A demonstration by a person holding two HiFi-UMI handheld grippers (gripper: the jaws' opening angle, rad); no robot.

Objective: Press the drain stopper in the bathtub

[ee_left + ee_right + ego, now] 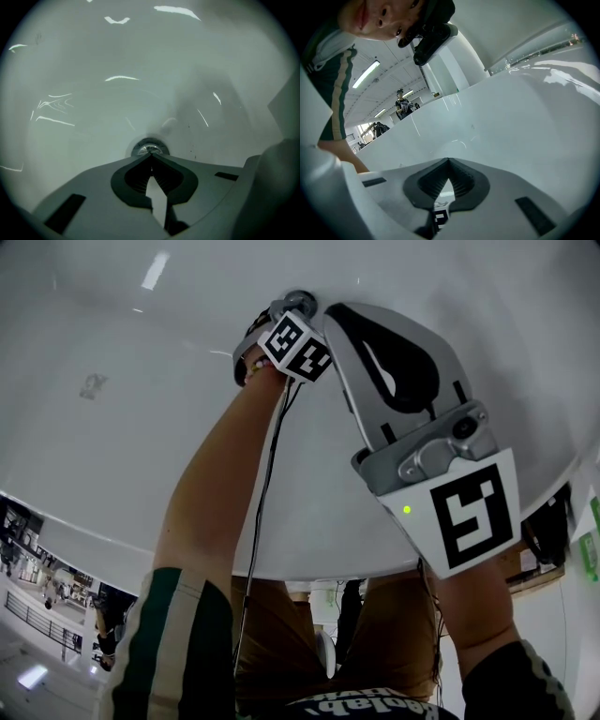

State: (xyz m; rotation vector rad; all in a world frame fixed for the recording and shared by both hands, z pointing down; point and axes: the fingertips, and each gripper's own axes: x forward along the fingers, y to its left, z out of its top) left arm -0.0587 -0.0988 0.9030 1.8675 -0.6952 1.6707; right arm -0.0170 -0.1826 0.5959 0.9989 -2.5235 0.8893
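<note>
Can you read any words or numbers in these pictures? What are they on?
No text can be read for sure.
On the person's shirt: print upside down and cut off, unreadable.
On the bathtub wall: a faint mark, too blurred.
At the right edge: green labels, too small.
On the left gripper a marker cube, on the right gripper a square marker: black-and-white patterns, not words.

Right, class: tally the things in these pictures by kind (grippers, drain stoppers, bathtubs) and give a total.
grippers: 2, the left gripper and the right gripper
drain stopper: 1
bathtub: 1
total: 4
</note>
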